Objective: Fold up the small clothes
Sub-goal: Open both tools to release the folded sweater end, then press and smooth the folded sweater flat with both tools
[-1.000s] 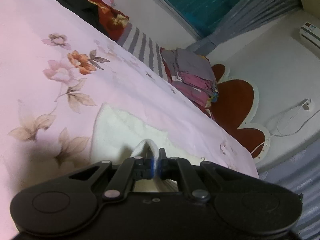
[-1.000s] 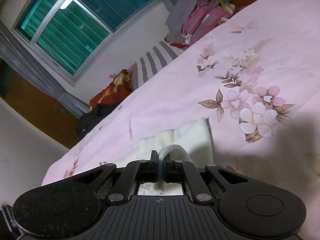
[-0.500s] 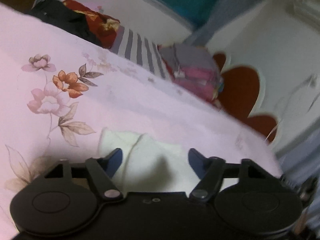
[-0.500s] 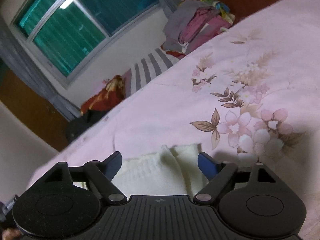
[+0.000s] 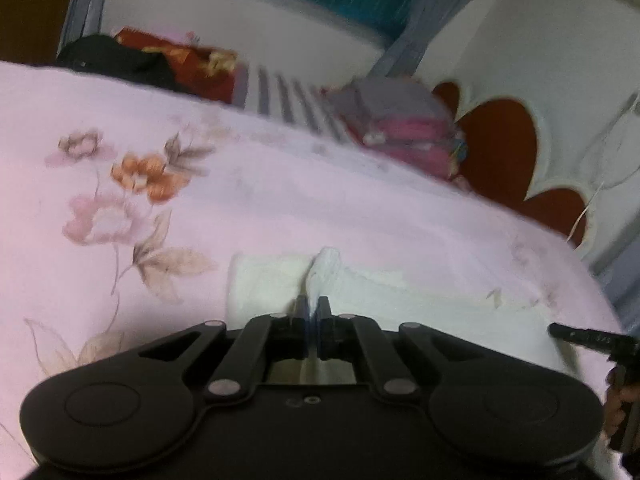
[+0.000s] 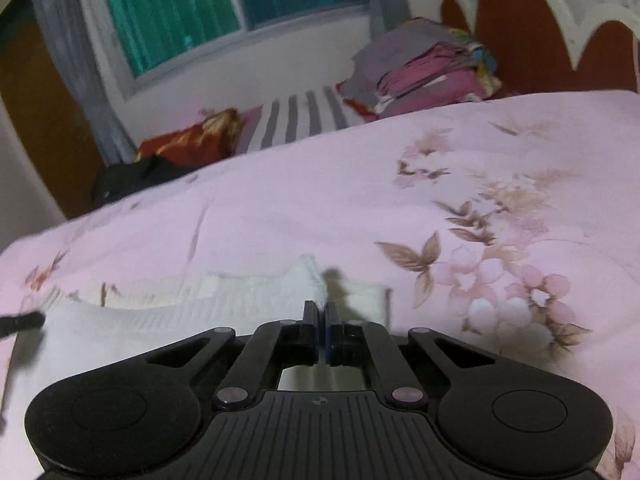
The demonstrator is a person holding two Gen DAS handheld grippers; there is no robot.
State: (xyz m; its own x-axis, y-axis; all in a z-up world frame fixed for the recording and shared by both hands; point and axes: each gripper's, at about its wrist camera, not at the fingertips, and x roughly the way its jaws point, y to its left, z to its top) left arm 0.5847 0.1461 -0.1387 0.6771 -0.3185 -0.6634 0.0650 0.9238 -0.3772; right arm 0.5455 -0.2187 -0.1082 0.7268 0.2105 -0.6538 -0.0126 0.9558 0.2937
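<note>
A: Presently, item one: cream knit garment [image 5: 272,284], small, ribbed, lying flat on the pink floral bedspread [image 5: 280,200] just ahead of both tools.

B: Item two, the left gripper [image 5: 311,312]?

A: Jaws pressed together on a raised peak of the cream cloth near its left edge. Item three: right gripper [image 6: 321,312], jaws likewise closed, pinching a tuft of the same garment [image 6: 200,300] toward its right end.

B: Step in hand?

A: By my reading, a fold is being set up: both corners of one edge are gripped, and the cloth between them lies slack on the bed. How many folds it already carries, I cannot tell.

B: Next move requires?

A: Probably lifting both pinches together, level, and carrying them across to lay that edge onto the opposite one; uneven travel would skew the crease.

B: Sundries?

A: Stack of folded clothes [image 6: 432,72], grey and magenta, at the far side by the red scalloped headboard [image 6: 532,32]; striped pillow [image 6: 300,120]; dark bundle [image 6: 136,176] at the far corner; green-shuttered window [image 6: 224,8]. All well apart from the work.
</note>
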